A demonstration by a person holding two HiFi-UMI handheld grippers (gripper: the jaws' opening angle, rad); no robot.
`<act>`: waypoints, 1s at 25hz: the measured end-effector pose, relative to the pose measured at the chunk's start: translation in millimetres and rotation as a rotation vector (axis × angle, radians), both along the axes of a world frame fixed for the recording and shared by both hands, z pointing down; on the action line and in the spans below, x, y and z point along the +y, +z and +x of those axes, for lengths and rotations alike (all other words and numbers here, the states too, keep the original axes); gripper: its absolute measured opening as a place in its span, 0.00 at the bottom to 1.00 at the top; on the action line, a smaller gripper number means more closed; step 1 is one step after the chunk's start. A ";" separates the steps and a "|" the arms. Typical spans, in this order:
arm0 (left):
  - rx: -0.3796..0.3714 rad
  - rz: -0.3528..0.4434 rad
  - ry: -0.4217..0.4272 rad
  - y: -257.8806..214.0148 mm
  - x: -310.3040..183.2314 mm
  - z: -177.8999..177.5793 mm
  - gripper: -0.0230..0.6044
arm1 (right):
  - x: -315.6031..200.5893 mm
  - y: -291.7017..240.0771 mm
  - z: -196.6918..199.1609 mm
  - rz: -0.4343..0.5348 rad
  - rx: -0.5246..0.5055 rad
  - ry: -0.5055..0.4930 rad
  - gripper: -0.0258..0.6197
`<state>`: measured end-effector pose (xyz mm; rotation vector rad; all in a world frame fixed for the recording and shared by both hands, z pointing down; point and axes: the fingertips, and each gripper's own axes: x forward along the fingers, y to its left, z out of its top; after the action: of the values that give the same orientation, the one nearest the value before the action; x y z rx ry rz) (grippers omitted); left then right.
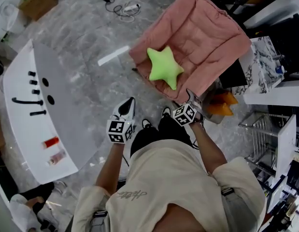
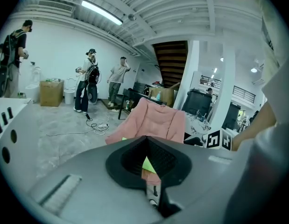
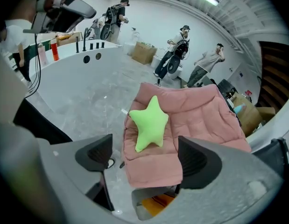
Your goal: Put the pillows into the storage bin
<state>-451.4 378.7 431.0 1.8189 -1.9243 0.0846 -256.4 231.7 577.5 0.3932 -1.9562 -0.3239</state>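
A lime-green star pillow point(image 1: 164, 67) lies on the seat of a pink padded chair point(image 1: 207, 33). My right gripper point(image 1: 192, 98) hovers at the chair's near edge, open with nothing between its jaws. In the right gripper view the pillow point(image 3: 149, 122) rests on the chair point(image 3: 205, 118) ahead of that gripper point(image 3: 146, 157), a little apart from it. My left gripper point(image 1: 127, 106) is over the floor left of the chair, shut and empty. Past its closed jaws point(image 2: 146, 146) only a sliver of the pillow point(image 2: 149, 164) and the chair point(image 2: 156, 120) show.
A grey container with something orange point(image 3: 156, 205) sits under the chair's front edge; the orange thing point(image 1: 221, 104) also shows from above. A white table point(image 1: 23, 95) with bottles stands left. Cables point(image 1: 125, 7) and a cardboard box point(image 1: 38, 1) lie beyond. A wire rack point(image 1: 260, 134) is right. People point(image 2: 90, 80) stand far off.
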 end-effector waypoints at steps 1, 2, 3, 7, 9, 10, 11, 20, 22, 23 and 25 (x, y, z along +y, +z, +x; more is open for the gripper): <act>0.004 -0.001 -0.015 1.5 1.6 -4.5 0.07 | 1.1 2.1 -9.9 -0.001 0.004 -0.025 0.72; 0.009 -0.003 -0.030 2.8 2.2 -8.6 0.07 | 1.1 4.6 -19.2 -0.002 0.009 -0.050 0.72; 0.014 -0.005 -0.043 3.7 1.7 -12.4 0.07 | -0.2 7.2 -27.6 -0.004 0.014 -0.071 0.72; 0.023 -0.028 -0.077 8.4 -2.1 -27.3 0.07 | -6.5 20.6 -56.4 -0.027 0.015 -0.119 0.72; 0.021 -0.054 -0.090 11.5 -2.4 -36.4 0.07 | -2.6 33.3 -69.9 -0.053 0.016 -0.138 0.72; 0.019 -0.068 -0.096 13.0 -5.0 -40.1 0.07 | -2.1 40.9 -75.9 -0.068 0.017 -0.148 0.72; 0.018 -0.080 -0.100 14.5 -10.8 -43.0 0.07 | -5.1 48.5 -81.5 -0.081 0.018 -0.158 0.72; 0.033 -0.168 -0.117 44.9 -77.4 -52.1 0.07 | -48.5 124.4 -119.0 -0.157 0.024 -0.177 0.72; 0.050 -0.179 -0.138 55.2 -87.5 -52.7 0.07 | -58.2 140.3 -123.9 -0.157 0.033 -0.197 0.72; 0.058 -0.181 -0.149 59.8 -91.1 -52.9 0.07 | -62.8 147.0 -125.8 -0.151 0.040 -0.211 0.72; 0.070 -0.192 -0.171 68.0 -95.3 -55.4 0.07 | -69.3 159.6 -131.8 -0.148 0.054 -0.237 0.72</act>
<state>-506.8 283.4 498.9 1.5092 -1.9418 0.1419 -388.1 162.5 737.1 0.0554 -1.9622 -0.3347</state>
